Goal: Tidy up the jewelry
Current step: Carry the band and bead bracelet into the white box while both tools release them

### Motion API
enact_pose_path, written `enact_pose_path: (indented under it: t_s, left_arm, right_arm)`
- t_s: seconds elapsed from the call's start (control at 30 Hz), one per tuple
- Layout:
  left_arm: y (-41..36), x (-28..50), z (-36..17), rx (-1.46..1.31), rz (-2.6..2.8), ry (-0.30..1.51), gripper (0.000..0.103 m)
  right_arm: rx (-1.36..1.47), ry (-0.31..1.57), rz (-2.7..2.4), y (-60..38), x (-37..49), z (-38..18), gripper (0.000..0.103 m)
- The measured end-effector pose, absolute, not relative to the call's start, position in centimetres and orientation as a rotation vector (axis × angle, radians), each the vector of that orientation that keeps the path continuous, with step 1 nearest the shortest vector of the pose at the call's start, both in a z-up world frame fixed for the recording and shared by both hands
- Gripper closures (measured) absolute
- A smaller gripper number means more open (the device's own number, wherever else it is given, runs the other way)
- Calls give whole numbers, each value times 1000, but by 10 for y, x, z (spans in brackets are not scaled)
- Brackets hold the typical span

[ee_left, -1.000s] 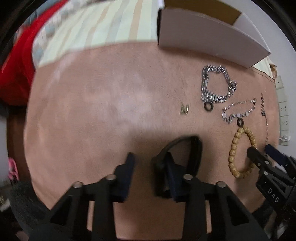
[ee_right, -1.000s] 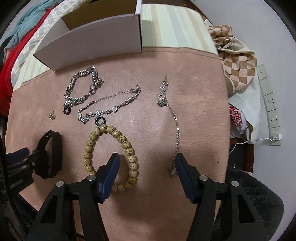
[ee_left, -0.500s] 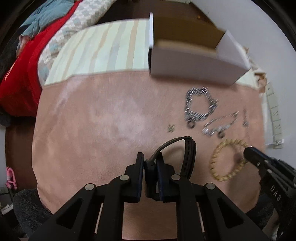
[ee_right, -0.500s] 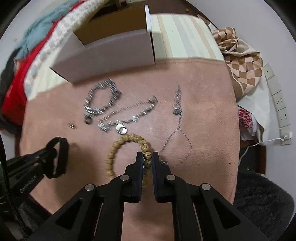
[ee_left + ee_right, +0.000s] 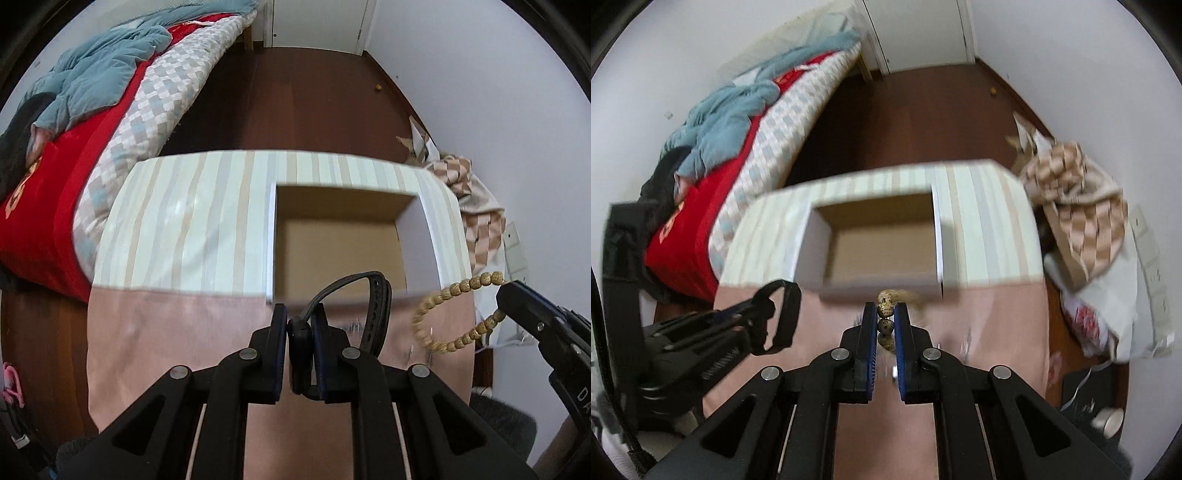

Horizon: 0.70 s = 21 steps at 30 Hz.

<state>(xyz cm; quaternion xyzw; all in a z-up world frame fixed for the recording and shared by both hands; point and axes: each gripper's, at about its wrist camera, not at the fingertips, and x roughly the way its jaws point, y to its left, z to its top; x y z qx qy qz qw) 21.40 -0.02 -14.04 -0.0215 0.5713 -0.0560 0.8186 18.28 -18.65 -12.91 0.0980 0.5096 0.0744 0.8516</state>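
Note:
My left gripper [image 5: 299, 323] is shut on a black strap band [image 5: 376, 310] and holds it in the air just before the open white cardboard box [image 5: 338, 240]. My right gripper [image 5: 885, 314] is shut on a wooden bead bracelet [image 5: 885, 308], also lifted near the box's [image 5: 879, 254] front wall. In the left wrist view the bead bracelet [image 5: 443, 314] hangs from the right gripper [image 5: 506, 291]. In the right wrist view the black band [image 5: 783, 314] hangs from the left gripper [image 5: 753, 314]. The other jewelry on the pink cloth is blurred.
The box stands on a striped cloth [image 5: 192, 225] behind the pink cloth [image 5: 177, 332]. A bed with red and blue covers [image 5: 74, 110] lies to the left. A checked cloth pile [image 5: 1078, 199] and wall sockets [image 5: 1148, 254] are on the right.
Both grippers closed on their pieces, the left on the black band, the right on the bead bracelet, then lifted them off the pink cloth and moved forward toward the box.

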Motion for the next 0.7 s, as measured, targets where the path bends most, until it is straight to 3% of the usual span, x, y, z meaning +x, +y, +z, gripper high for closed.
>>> enact_pose_path:
  t_s: [0.37, 0.53, 0.63, 0.7]
  left_arm:
    - [-1, 295, -183, -73, -142, 1332, 92]
    - [-1, 314, -200, -103, -134, 1412, 85]
    - [-3, 314, -198, -105, -143, 1403, 59]
    - [-5, 312, -193, -87, -136, 1380, 22]
  right_arm:
    - [158, 1146, 157, -169, 286, -173, 94]
    - [200, 1234, 189, -168, 310, -203, 93]
    - [225, 1315, 182, -173, 318, -220, 92]
    - [211, 1313, 168, -175, 314, -221, 83]
